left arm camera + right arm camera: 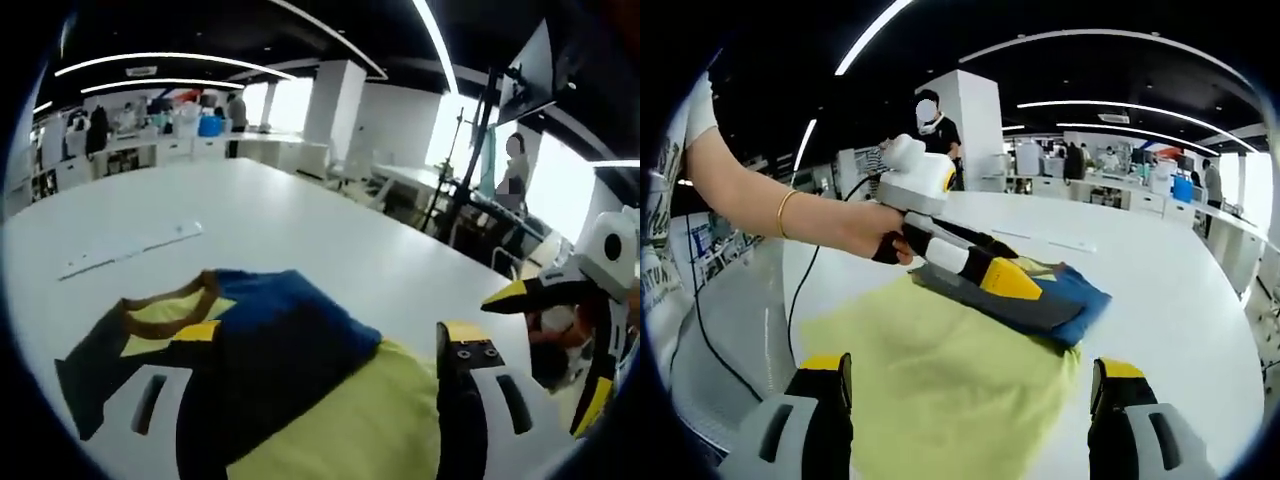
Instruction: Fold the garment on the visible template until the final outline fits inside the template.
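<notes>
nearest the lens in the right gripper view, the right gripper (970, 400) shows two black jaws with yellow tips rising from the bottom edge, spread wide apart with nothing between them; it is released and hovers just over the near edge of the yellow, blue and dark grey fabric garment (940, 375). the garment lies flat on the wide white table (1180, 290), its pale yellow body toward this gripper and its blue and dark grey upper part folded over on the far side.

beyond the yellow body, the left gripper (1015, 283) reaches in from the left, held by a person's hand (875, 235) with a gold bracelet on the wrist. its yellow-tipped jaws sit closed over the folded dark grey and blue layer, so it is grasping the garment.

in the left gripper view, the left gripper (300, 400) has its jaws low in the picture with the garment (270, 350) lying across them: dark blue cloth in the middle, yellow cloth toward the right jaw, and a brown-trimmed collar on the far left side. the right gripper (520, 296) enters at the right edge, beside the garment. a thin white strip (130, 248) lies on the table (330, 250) well beyond the garment's collar.
</notes>
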